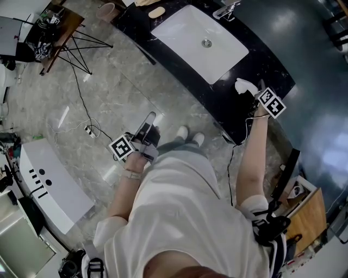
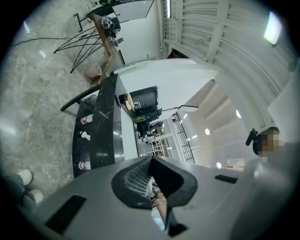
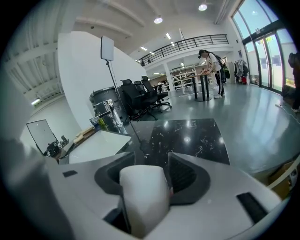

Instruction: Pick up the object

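A white rounded object [image 1: 243, 84] sits at the near end of the black marble counter [image 1: 272, 70], right of the sink. My right gripper [image 1: 254, 91] reaches it at arm's length. In the right gripper view the white object [image 3: 143, 197] fills the space between the dark ribbed pads [image 3: 185, 176] of the right gripper [image 3: 152, 176], with its sides against them. My left gripper [image 1: 149, 118] hangs low over the floor, away from the counter, with its fingers together. In the left gripper view the left gripper [image 2: 151, 161] has its tips meeting and nothing between them.
A white sink [image 1: 201, 40] with a faucet [image 1: 227, 11] is set in the counter. A black tripod stand [image 1: 81, 46] and a cable [image 1: 89, 127] lie on the marble floor. A white cabinet [image 1: 51, 184] stands at the left. Small bottles [image 2: 85, 119] stand on the counter.
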`<state>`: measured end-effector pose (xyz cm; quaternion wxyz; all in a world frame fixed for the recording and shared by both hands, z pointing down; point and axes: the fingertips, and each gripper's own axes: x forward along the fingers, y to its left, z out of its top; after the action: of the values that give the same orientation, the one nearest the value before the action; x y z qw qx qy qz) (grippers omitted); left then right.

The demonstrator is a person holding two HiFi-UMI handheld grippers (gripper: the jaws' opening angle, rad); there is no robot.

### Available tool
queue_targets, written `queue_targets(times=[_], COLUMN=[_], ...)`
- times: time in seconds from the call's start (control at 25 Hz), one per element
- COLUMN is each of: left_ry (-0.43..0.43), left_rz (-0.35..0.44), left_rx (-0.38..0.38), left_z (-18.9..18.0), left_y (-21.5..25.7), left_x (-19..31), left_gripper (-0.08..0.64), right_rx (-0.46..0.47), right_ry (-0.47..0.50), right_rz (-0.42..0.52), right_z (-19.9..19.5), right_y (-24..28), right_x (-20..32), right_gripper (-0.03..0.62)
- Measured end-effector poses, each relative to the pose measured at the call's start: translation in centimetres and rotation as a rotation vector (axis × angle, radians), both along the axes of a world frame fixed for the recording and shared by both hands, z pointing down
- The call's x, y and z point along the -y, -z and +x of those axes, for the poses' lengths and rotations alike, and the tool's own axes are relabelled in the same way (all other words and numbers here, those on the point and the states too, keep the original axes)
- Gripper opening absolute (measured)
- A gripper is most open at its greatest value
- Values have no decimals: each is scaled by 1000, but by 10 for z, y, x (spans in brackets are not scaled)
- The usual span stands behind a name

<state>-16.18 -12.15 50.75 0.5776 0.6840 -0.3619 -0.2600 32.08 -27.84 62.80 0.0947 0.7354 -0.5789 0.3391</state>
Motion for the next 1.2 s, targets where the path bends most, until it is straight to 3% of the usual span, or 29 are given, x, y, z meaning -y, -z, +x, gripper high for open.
queue_targets(times=[0.4, 0.88, 1.08, 1.2], left_ry=[-9, -55, -96, -139], left_rz=[-6, 12, 24, 40], left_rx=[3, -5, -24, -27], left_z=[-8, -5, 9, 20], left_y=[-1, 2, 5, 7], left_x=[-5, 0, 7, 11], left_gripper=[6, 6, 6, 6], right_rx=[42, 107, 199, 318], right_ry=[-7, 63, 105, 112], right_rz=[26, 215, 308, 380], right_z=[-15, -68, -95, -108], right_y=[2, 72, 107, 127], right_x=[-10, -15, -24, -34], right_gripper=[227, 222, 222, 222])
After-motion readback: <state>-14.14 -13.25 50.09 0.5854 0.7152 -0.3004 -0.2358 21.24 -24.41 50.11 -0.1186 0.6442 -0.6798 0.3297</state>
